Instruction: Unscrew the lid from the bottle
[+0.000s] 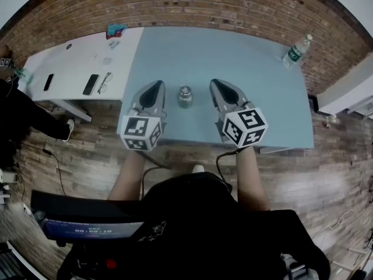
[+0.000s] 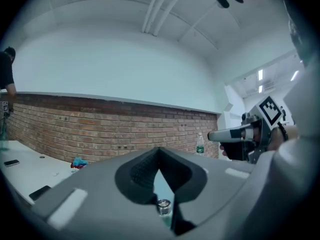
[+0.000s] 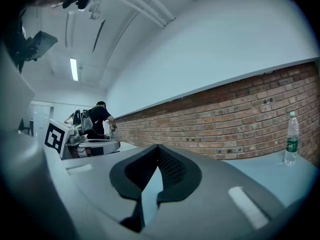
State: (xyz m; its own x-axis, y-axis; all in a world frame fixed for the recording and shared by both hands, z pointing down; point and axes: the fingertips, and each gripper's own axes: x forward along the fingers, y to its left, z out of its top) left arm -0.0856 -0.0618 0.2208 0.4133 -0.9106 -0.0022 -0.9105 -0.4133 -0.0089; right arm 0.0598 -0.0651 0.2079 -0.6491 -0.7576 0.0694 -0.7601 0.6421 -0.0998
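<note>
Blue table, small bottle upright (lid on top), axis vertical.

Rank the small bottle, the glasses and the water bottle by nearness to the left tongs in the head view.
1. Small bottle, just right of the left tongs.
2. Glasses, to the left on the white table.
3. Water bottle, at the far right corner.

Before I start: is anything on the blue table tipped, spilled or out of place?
Nothing stands out. The small bottle stands upright, lid on, between the left gripper and right gripper; the water bottle stands upright at the far corner.
</note>
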